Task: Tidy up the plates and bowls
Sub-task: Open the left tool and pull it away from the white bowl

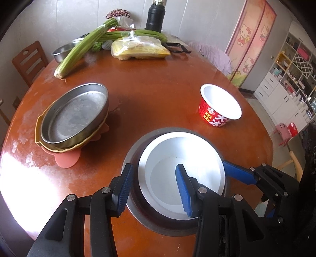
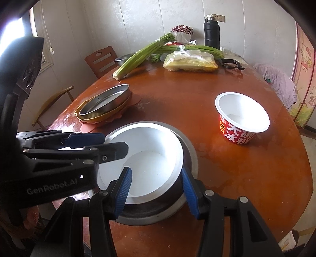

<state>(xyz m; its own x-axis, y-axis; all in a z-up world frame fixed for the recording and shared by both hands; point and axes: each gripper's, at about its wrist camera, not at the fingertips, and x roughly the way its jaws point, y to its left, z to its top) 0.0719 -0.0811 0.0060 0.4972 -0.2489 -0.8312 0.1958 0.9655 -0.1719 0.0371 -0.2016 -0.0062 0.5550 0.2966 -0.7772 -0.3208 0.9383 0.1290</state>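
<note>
A white bowl (image 1: 197, 150) (image 2: 154, 138) sits tilted inside a grey steel bowl (image 1: 142, 219) (image 2: 189, 150) at the near side of the round brown table (image 1: 154, 89). My left gripper (image 1: 154, 166) (image 2: 115, 142) straddles the white bowl's left wall, with a dark gap showing beside the outer pad. My right gripper (image 2: 156, 169) clamps the near right side, one pad inside the white bowl and one outside the steel bowl; its blue finger (image 1: 239, 172) shows at the rim. An empty red paper bowl (image 1: 219, 106) (image 2: 241, 118) stands to the right. At the left a steel pan (image 1: 75, 116) (image 2: 106, 100) rests on a yellow plate (image 1: 38, 128).
A pink mat (image 1: 67, 160) lies under the yellow plate. At the far side lie celery (image 1: 83, 47), a bag of noodles (image 1: 138, 49), a black flask (image 1: 155, 17) and a steel basin (image 1: 61, 51). Wooden chairs (image 2: 100, 59) stand beyond the left edge.
</note>
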